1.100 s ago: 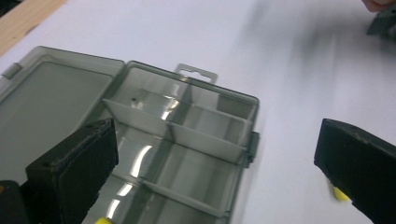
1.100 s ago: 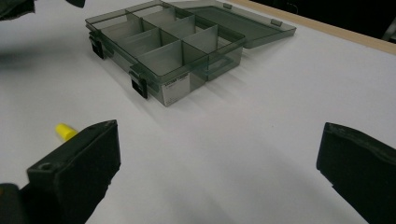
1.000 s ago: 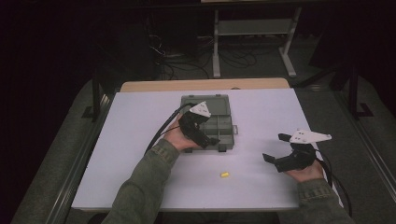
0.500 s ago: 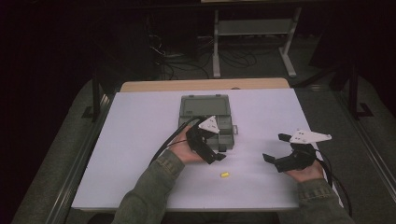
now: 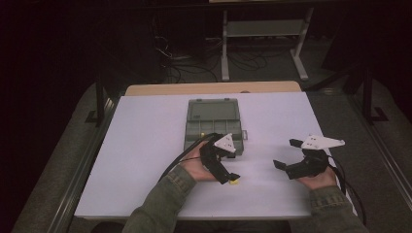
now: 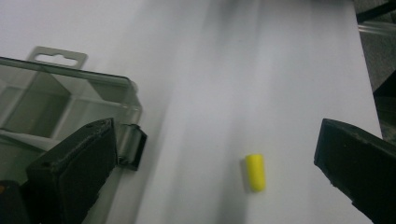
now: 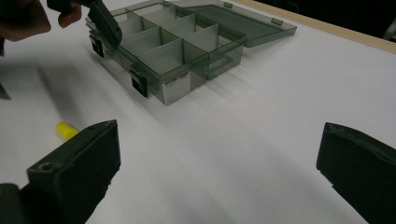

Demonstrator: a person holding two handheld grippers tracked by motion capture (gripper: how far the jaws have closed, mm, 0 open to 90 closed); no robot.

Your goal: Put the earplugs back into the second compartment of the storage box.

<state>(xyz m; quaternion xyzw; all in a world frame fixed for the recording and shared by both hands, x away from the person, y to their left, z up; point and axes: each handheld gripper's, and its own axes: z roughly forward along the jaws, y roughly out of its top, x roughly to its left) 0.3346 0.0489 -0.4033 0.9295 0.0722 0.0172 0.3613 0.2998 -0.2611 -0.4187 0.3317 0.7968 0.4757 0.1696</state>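
A small yellow cylinder (image 5: pixel 234 182) lies on the white table, near the front. My left gripper (image 5: pixel 227 175) hovers right over it, open, with the cylinder (image 6: pixel 255 171) lying between the jaws, closer to the right one and touching neither. Just behind stands a grey see-through organizer box (image 5: pixel 214 124) with its lid laid open at the back and its compartments looking empty. My right gripper (image 5: pixel 285 154) rests open to the right, nothing between its jaws (image 7: pixel 219 140). From there I see the cylinder (image 7: pixel 66 130), the box (image 7: pixel 173 42) and the left gripper (image 7: pixel 105 21).
The white table sheet (image 5: pixel 145 145) has free room left of the box and between the two hands. A wooden strip (image 5: pixel 214 89) edges the far side. Beyond it are a dark floor, cables and a metal stand (image 5: pixel 265 29).
My left gripper has come back from over the box toward the table's front and lowered around the yellow cylinder. The right gripper has stayed where it was.
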